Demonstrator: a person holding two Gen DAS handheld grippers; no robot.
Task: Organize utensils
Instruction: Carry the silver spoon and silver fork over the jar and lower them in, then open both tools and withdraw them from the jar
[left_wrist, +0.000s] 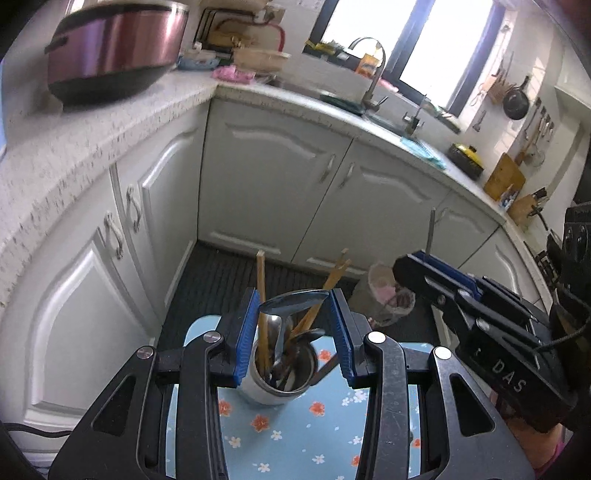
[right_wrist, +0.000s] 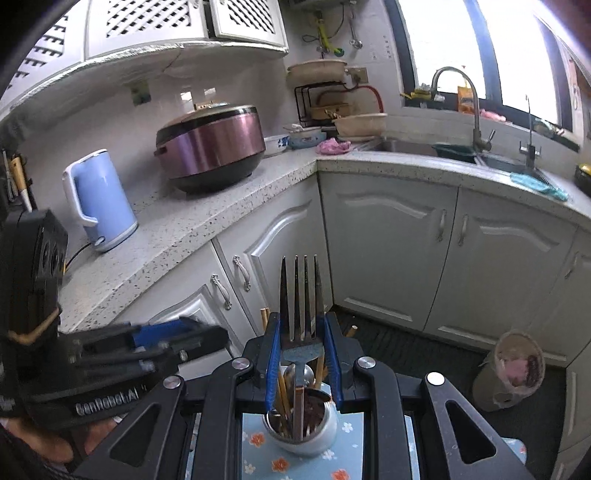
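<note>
On the flowered table top: we find the steel cup standing upright, directly below both tools, with low white cabinet doors beyond it.
Cup contents: we count wooden chopsticks leaning out past the rim, plus several metal handles crowded inside; we cannot separate these one from another.
Left gripper: we read it as partly closed, its blue pads set on the two edges of a spoon.
Spoon: the bowl lies crosswise between the pads, and its handle runs down into the cup's mouth.
Left pad and cup: the lower end of the left pad sits at the cup's rim; we cannot tell whether they touch. The right pad stands clear of the cup.
Right gripper: we read it as narrow, its pads clamped on the sides of a fork.
Fork: the tines point up and away from the camera, above the fingertips. The handle runs down toward the cup's mouth; we cannot tell whether its end is inside.
Relative position: the two tools are near each other, the left one blurred at the edge of the right wrist view.
Counter: it carries a blue kettle and a purple rice cooker, well apart from the cup.
Floor: a slipper lies on the dark mat, right of the table.
</note>
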